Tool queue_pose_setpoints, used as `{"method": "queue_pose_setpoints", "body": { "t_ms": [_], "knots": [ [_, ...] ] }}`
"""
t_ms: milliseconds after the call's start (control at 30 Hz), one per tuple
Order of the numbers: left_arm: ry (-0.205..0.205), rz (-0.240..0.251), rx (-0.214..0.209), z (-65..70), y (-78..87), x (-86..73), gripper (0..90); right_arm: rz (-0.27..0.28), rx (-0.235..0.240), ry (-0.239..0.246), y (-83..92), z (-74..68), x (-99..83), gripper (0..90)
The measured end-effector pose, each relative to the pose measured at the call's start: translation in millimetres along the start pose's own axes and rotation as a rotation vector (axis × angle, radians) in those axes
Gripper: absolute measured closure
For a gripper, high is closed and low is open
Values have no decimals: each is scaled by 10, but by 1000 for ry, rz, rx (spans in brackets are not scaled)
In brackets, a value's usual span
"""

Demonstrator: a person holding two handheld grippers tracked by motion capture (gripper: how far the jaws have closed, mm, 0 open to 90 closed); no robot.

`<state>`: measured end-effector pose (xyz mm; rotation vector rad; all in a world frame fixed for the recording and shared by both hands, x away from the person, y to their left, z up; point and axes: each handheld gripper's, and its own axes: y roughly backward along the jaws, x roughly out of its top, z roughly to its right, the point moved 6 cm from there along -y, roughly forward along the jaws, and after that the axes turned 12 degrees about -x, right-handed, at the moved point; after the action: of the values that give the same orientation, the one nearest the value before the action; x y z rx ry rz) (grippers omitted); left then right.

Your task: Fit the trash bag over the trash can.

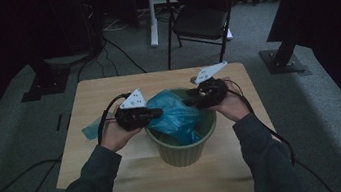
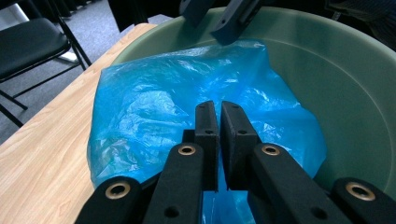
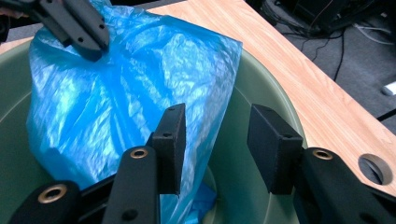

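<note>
Over the pale wooden surface (image 1: pixel 120 184), a thin crinkly blue plastic bag (image 1: pixel 176 115) sits in the ribbed green plastic bin (image 1: pixel 183 149). Left hand-held gripper (image 2: pixel 219 123) pinches its film; right hand-held gripper (image 3: pixel 217 140) stands released. Light, limp, slippery: best taken by the rim edge.

The blue bag (image 2: pixel 187 93) is thin plastic film, crinkled and glossy, translucent where light passes through its folds. The green bin (image 2: pixel 345 102) looks like moulded plastic, smooth inside with a dull satin sheen; in the high view its outer wall is ribbed. The counter (image 3: pixel 299 70) has a pale wood-grain top, smooth and matt. The jaws of the left gripper (image 2: pixel 219 126) and the right gripper (image 3: pixel 215 135) are matt black plastic with brass-coloured metal eyelets. The floor (image 1: pixel 320 95) is grey carpet, rough and dull. The chair (image 1: pixel 200 13) has a dark padded seat on a black metal frame.
</note>
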<state>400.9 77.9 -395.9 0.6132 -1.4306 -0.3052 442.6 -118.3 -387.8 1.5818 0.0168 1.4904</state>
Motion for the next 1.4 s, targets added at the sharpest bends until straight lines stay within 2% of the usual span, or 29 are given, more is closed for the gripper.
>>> {"method": "queue_pose_setpoints", "body": {
  "t_ms": [200,433,567,600,633,667,867,1200,1400],
  "knots": [
    [-4,11,0,17,3,14,879,-27,16,5,-69,-14,23,566],
    [-10,18,3,36,5,25,897,-89,31,-5,-135,-10,-36,573],
    [-6,22,6,34,4,27,898,-121,89,-3,-155,-57,-64,763],
    [-6,22,6,34,4,27,898,-121,89,-3,-155,-57,-64,763],
    [-6,21,7,36,4,21,898,-119,93,5,-156,-65,-66,812],
    [-6,20,7,38,6,19,898,-117,87,11,-142,-79,-66,900],
    [-4,23,5,44,6,5,898,-110,77,22,-89,-90,-69,900],
    [1,28,1,52,5,-3,893,-78,52,7,0,-58,-109,900],
    [10,37,-13,91,66,-20,815,-61,43,13,94,-95,-174,900]
  ]
}}
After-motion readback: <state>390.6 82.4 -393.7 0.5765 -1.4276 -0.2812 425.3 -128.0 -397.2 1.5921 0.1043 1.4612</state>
